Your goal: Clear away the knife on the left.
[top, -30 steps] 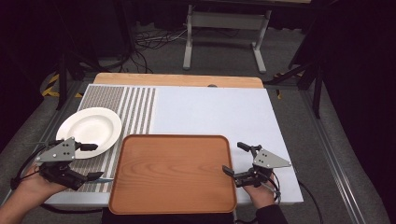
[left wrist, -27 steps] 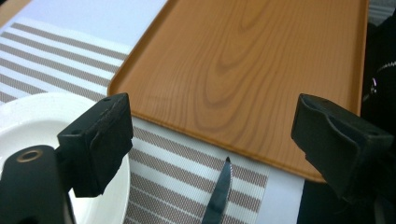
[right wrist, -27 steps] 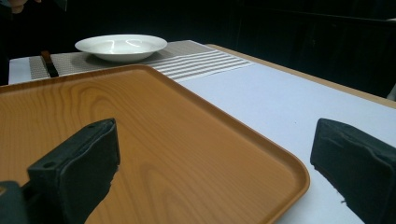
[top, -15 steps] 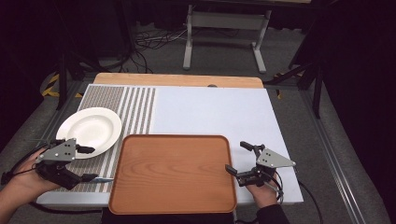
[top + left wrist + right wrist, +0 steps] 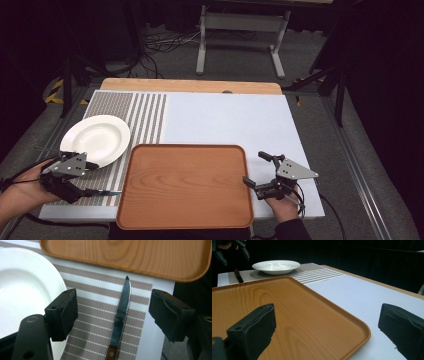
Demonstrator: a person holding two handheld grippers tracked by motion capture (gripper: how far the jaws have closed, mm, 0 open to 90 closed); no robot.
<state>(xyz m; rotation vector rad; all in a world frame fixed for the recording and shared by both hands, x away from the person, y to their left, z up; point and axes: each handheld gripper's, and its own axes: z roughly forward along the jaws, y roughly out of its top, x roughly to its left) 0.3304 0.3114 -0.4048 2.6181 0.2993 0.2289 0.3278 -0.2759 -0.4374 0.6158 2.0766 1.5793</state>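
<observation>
The left gripper [image 5: 113, 312] hovers with its jaws spread wide over a brown-and-white striped woven placemat [image 5: 100, 315]. A round white ceramic plate [image 5: 22, 290] lies under and beyond its left finger [image 5: 62, 312]. Between the fingers, touching neither, lies a dark-bladed knife with a wooden handle [image 5: 121, 315], tip pointing at the rectangular wooden tray [image 5: 185, 185] just ahead. The right gripper [image 5: 260, 172] is also spread open, its left finger [image 5: 253, 327] over the tray's corner, its right finger [image 5: 403, 327] over the pale blue tabletop [image 5: 230, 120].

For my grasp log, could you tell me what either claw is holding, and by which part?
Nothing: the left claw is open astride the knife, and the right claw is open at the tray edge.
</observation>
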